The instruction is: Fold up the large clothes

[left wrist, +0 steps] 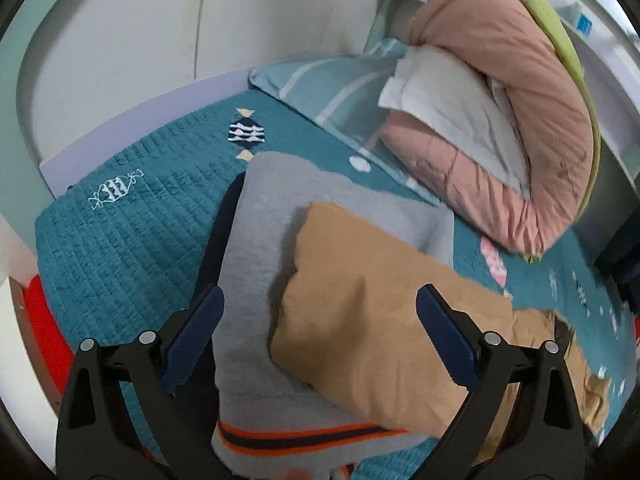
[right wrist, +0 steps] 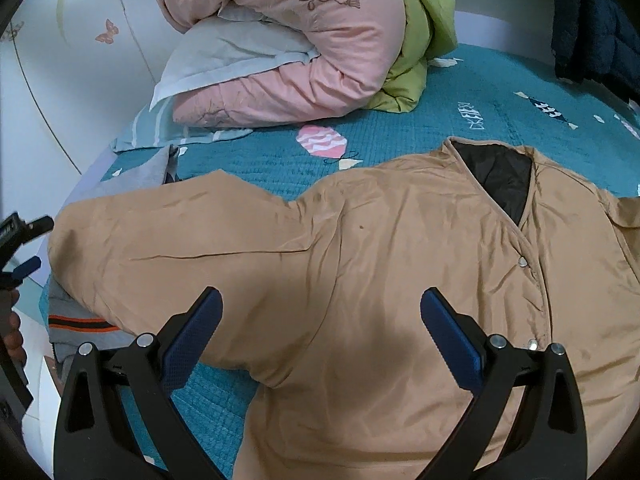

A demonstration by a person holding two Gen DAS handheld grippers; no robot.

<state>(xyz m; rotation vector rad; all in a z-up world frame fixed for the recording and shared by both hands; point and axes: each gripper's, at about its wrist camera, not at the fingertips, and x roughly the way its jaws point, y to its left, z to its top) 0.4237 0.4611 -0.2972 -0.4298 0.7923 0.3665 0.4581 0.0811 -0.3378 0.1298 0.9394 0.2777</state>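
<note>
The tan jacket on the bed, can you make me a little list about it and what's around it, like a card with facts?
jacket: tan jacket spread flat on the blanket, front up, dark lining showing at the neck
sleeve: its end lies on the grey sweater
left gripper: open, above the sleeve end, holding nothing
right gripper: open, above the jacket's chest, holding nothing
behind: pink quilt and a pillow
folded yet: no

A jacket (right wrist: 360, 280) is spread on the bedspread (right wrist: 460, 128), one sleeve (left wrist: 360, 300) laid over a sweater (left wrist: 260, 240) to its left. Behind them, a pillow (right wrist: 224, 56) is wrapped in a folded quilt (right wrist: 300, 20), which rests on another pillow (left wrist: 320, 88).
</note>
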